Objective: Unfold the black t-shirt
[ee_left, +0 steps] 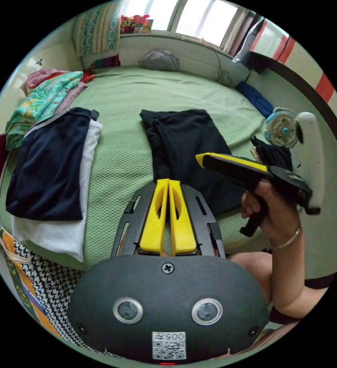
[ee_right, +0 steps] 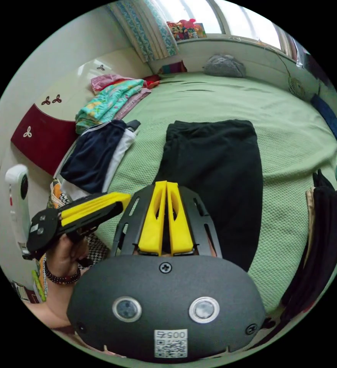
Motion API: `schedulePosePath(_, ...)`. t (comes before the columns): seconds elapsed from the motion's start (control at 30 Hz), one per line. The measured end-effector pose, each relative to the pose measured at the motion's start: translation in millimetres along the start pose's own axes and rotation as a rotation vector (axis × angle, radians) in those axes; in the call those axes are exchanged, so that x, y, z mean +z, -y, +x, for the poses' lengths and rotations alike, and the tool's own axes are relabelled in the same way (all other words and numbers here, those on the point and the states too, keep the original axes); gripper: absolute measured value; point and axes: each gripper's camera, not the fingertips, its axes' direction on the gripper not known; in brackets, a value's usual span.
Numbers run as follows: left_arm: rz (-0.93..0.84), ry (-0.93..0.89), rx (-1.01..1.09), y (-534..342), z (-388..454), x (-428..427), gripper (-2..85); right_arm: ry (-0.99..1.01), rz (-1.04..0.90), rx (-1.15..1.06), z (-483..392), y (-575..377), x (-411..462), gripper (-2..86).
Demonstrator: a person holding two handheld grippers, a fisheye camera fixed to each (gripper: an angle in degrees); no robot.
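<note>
Both grippers, left gripper (ee_left: 167,184) and right gripper (ee_right: 166,186), have jaws pressed together, empty, above the folded black t-shirt (ee_right: 218,168) on the green bed (ee_right: 287,126); soft and light, grab its near edge.

Left tongs (ee_left: 168,183): yellow jaws pressed together, gripping nothing. Right tongs (ee_right: 166,186): jaws likewise closed and empty. Each hand (ee_left: 266,209) grips its handle, wrists braceleted, forearms bare.
</note>
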Motion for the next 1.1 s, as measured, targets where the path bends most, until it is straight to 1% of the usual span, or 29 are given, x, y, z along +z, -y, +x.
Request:
schedulePosePath(0.07, 0.016, 0.008, 0.002, -3, -2, -16, -0.7, 0.015, 0.034, -0.021, -2, -2, -3, -1.0)
schedulePosePath(0.17, 0.056, 0.059, 0.021, 6, -3, -41, -0.7, -0.032, 0.072, -0.066, -7, -3, -4, -1.0)
schedulePosePath(0.3, 0.128, 0.017, 0.031, 29, -7, -67, -0.7, -0.034, 0.046, -0.083, -9, -4, 4, -1.0)
schedulePosePath(0.4, 0.159, 0.016, 0.026, 41, -11, -69, -0.7, -0.028, 0.051, -0.089, -8, -4, 7, -1.0)
schedulePosePath(0.53, 0.096, 0.014, 0.009, 40, -23, -40, -0.7, -0.095, 0.047, -0.114, -9, -2, 13, -1.1)
schedulePosePath(0.6, -0.055, 0.000, -0.013, 40, -35, -17, -0.7, -0.126, 0.031, -0.113, -9, 0, 18, -1.0)
schedulePosePath(0.67, -0.084, -0.038, -0.030, 43, -45, -16, -0.7, -0.127, 0.013, -0.134, -9, 3, 22, -0.9)
schedulePosePath(0.8, 0.014, -0.103, -0.092, 50, -67, -35, -0.7, -0.085, 0.055, -0.177, -12, 9, 23, 0.9)
schedulePosePath(0.87, 0.020, -0.100, -0.112, 50, -73, -38, -0.7, -0.090, 0.045, -0.171, -12, 11, 27, 3.3)
schedulePosePath(0.93, 0.013, -0.110, -0.123, 52, -78, -39, -0.7, -0.085, -0.007, -0.157, -13, 15, 35, 5.3)
schedulePosePath(1.0, 0.008, -0.124, -0.121, 54, -83, -40, -0.7, -0.049, 0.013, -0.183, -16, 16, 38, 6.3)
schedulePosePath(1.1, 0.021, -0.120, -0.134, 54, -87, -45, -0.7, -0.063, 0.012, -0.214, -24, 20, 43, 8.5)
